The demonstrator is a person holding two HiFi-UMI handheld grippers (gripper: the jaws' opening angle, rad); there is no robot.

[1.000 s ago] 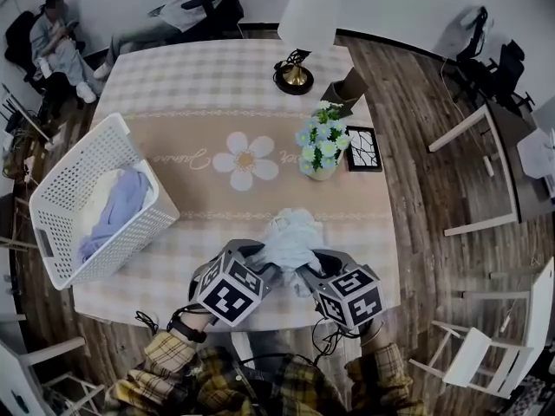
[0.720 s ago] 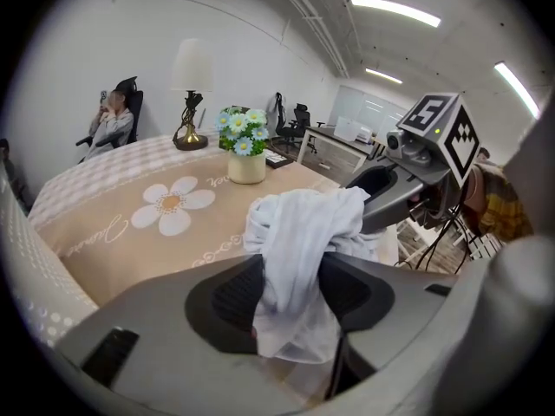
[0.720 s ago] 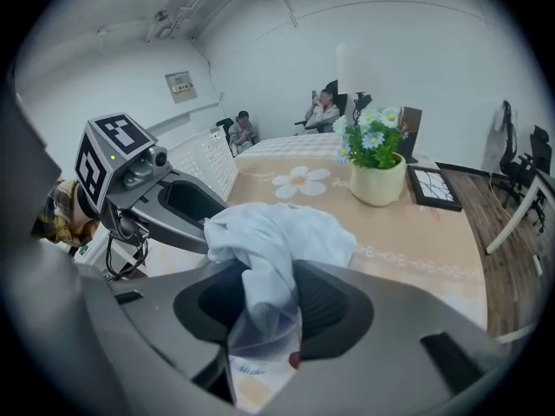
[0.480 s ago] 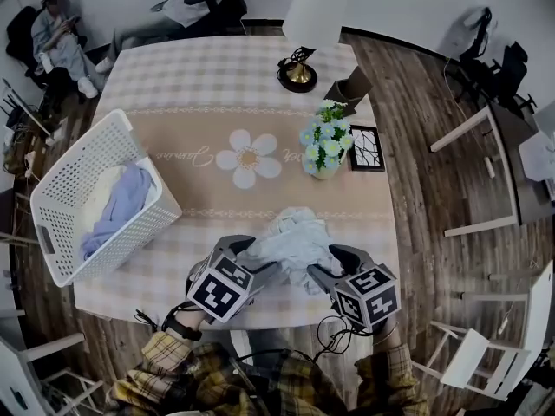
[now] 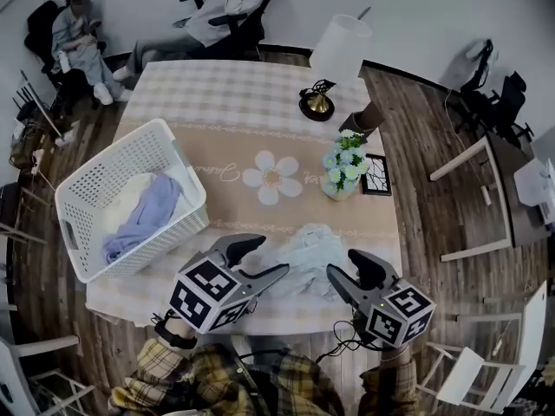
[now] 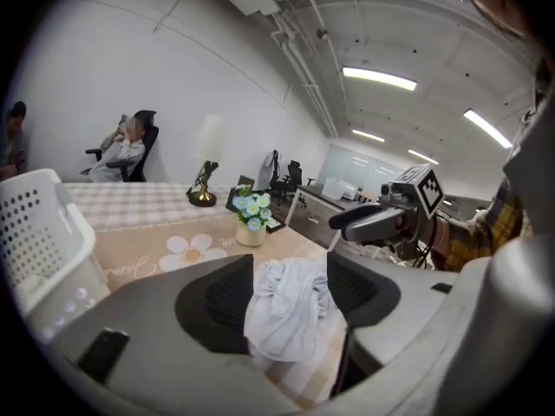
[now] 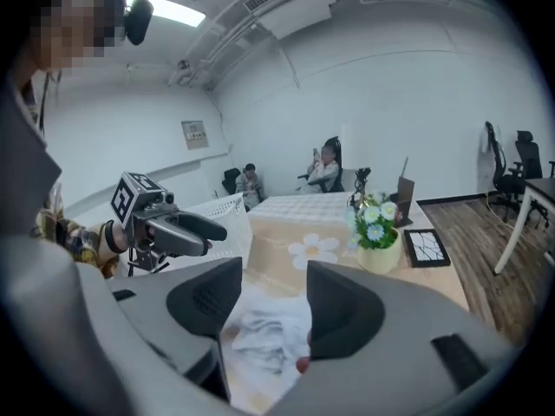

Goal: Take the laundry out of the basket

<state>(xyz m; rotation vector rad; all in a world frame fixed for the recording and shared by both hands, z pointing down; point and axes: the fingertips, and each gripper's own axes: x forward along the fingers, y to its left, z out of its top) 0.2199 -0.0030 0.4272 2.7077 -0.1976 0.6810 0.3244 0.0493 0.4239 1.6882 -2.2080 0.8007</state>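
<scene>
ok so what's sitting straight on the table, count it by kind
laundry basket: 1
loose pale cloth: 1
lamp: 1
flower pot: 1
picture frame: 1
brown upright stand: 1
total: 6

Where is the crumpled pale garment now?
Head view: the pale garment lies at the near edge of the table, below the flower vase, between the left gripper and right gripper, whose jaws just opened clear of it.
</scene>
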